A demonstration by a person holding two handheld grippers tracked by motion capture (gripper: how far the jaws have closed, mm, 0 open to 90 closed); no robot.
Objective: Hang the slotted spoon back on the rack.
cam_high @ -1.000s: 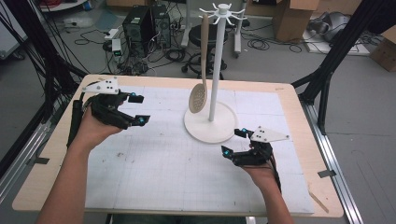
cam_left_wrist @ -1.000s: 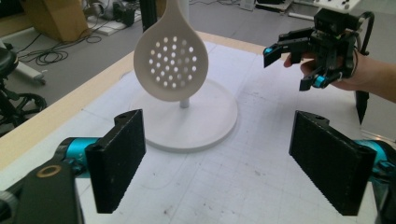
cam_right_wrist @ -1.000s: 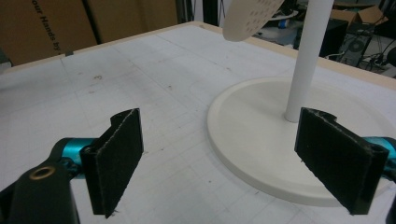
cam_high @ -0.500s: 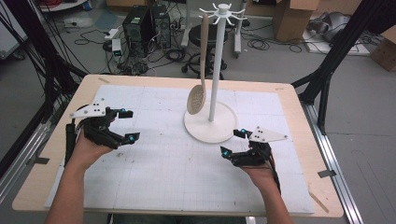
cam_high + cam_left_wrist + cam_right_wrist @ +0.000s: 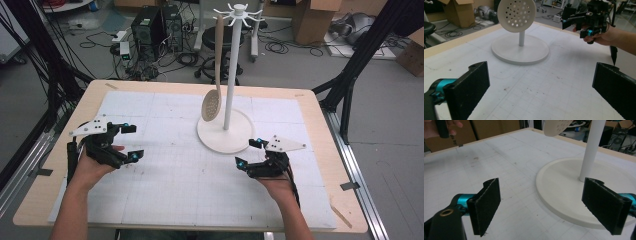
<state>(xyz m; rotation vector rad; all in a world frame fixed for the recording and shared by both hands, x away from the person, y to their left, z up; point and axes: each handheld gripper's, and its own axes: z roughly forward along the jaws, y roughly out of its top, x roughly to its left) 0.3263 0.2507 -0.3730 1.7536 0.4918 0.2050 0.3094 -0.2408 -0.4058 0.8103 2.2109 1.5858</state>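
A white hook stand [image 5: 231,75] rises from a round base [image 5: 225,137] at the middle of the table. A perforated skimmer spoon [image 5: 212,105] hangs from one of its top hooks, bowl down, just above the base. My left gripper [image 5: 134,142] is open over the mat's left side, well apart from the stand. My right gripper [image 5: 248,152] is open close to the base's near right rim. In the left gripper view the spoon's bowl [image 5: 516,15] faces me, with nothing between the jaws. The right gripper view shows the pole [image 5: 590,150] and base [image 5: 564,182] just ahead.
A white gridded mat [image 5: 175,190] covers the wooden table [image 5: 95,95]. Black frame posts [image 5: 350,85] stand at both sides. Behind the far edge are computers [image 5: 155,25], floor cables and cardboard boxes [image 5: 312,20].
My left gripper has moved toward the near side of the table and lower over the mat. The right gripper, the stand and the spoon have stayed put.
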